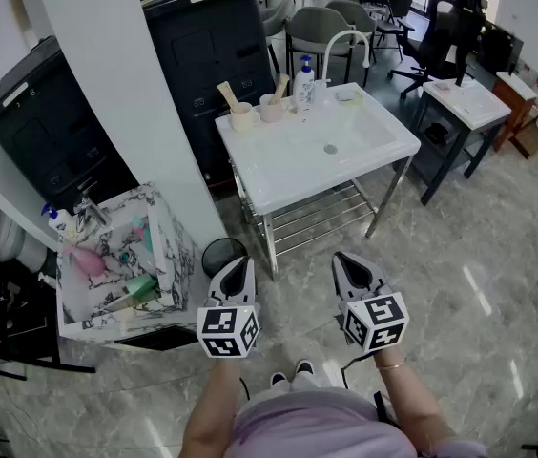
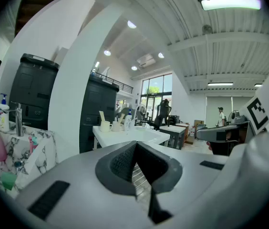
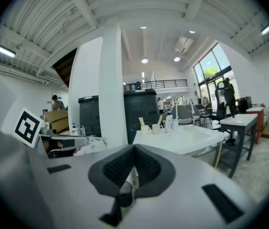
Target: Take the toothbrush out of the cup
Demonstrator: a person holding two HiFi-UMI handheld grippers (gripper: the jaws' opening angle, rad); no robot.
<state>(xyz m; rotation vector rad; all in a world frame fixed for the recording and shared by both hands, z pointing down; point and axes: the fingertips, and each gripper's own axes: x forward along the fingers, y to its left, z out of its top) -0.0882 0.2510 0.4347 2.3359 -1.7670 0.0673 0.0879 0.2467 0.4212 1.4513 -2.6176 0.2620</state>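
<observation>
Two grey plastic grippers with black-and-white marker cubes are held low, close to the person's body. The left gripper (image 1: 238, 261) has its claw pinched closed with nothing in it, and the right gripper (image 1: 347, 258) looks the same. The work has not really begun; this is the walk-up step. The pale toothbrush (image 1: 226, 93) stands tilted in a cream round cup (image 1: 242, 116) at the back left edge of the white square sink (image 1: 383, 149), well apart from both claws. A second cream cup (image 1: 271, 110) with its own brush sits just beside it, then a white pump bottle (image 1: 305, 82). Next, I think, one claw must go forward over the basin, open up, and pinch the brush handle. The shiny grey floor (image 1: 460, 284) between is bare, so there is room. Watch the big white pillar (image 1: 126, 84) on the left, the small black bin (image 1: 219, 253) by the sink legs, and the curved white tap (image 1: 343, 41).
</observation>
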